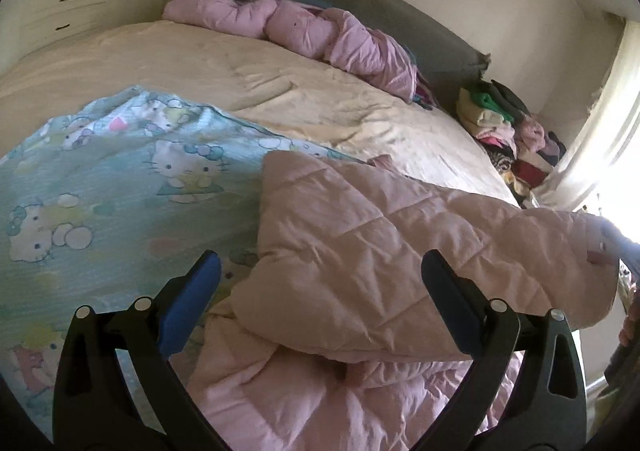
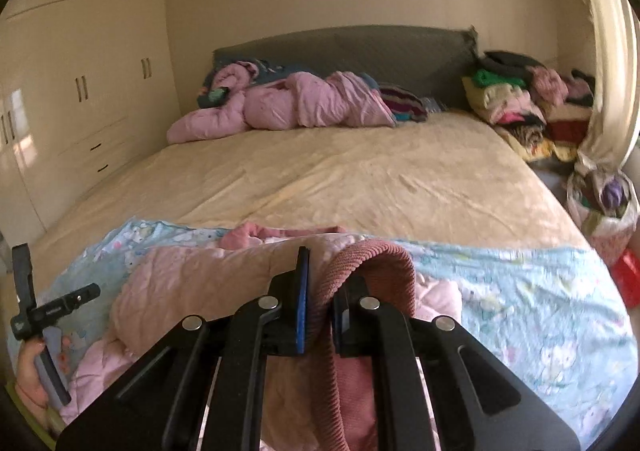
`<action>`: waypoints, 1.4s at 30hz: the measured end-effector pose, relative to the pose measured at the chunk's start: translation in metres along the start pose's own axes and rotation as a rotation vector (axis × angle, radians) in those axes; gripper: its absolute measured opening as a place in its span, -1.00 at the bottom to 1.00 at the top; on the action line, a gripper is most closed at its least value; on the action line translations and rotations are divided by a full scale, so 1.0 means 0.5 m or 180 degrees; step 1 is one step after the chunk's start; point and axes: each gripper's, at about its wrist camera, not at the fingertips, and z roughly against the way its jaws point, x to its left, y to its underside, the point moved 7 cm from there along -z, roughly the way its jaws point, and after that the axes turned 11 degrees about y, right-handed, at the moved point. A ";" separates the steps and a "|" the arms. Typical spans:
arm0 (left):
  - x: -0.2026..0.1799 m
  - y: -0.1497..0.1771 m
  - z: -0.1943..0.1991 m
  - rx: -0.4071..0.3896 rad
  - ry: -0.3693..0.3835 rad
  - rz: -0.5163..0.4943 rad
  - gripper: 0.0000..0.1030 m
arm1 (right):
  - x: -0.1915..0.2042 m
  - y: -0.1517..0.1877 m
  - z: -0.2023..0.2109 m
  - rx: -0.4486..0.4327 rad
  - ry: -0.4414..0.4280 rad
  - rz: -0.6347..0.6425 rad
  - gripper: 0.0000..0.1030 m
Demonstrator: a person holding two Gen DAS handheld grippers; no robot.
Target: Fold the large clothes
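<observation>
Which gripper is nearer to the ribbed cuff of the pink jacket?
Right. The right gripper is shut on the ribbed cuff; the left gripper hangs open above the jacket's quilted body.

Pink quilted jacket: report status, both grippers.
Right gripper shut on ribbed cuff of pink quilted jacket, sleeve raised. Left gripper open, above jacket. Jacket on cartoon-print blue sheet. Nothing in the way.
</observation>
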 end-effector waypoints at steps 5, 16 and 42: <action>-0.011 0.003 -0.022 0.0037 0.0115 0.0014 0.82 | -0.015 0.023 -0.031 0.0094 0.0053 -0.0064 -0.84; -0.041 0.049 -0.094 0.0420 0.0208 -0.0022 0.40 | -0.022 0.047 -0.071 0.0217 0.0103 -0.0098 -0.83; -0.013 0.100 -0.145 0.0683 -0.0105 -0.0165 0.41 | -0.079 0.120 -0.062 0.0507 0.0261 -0.0661 0.22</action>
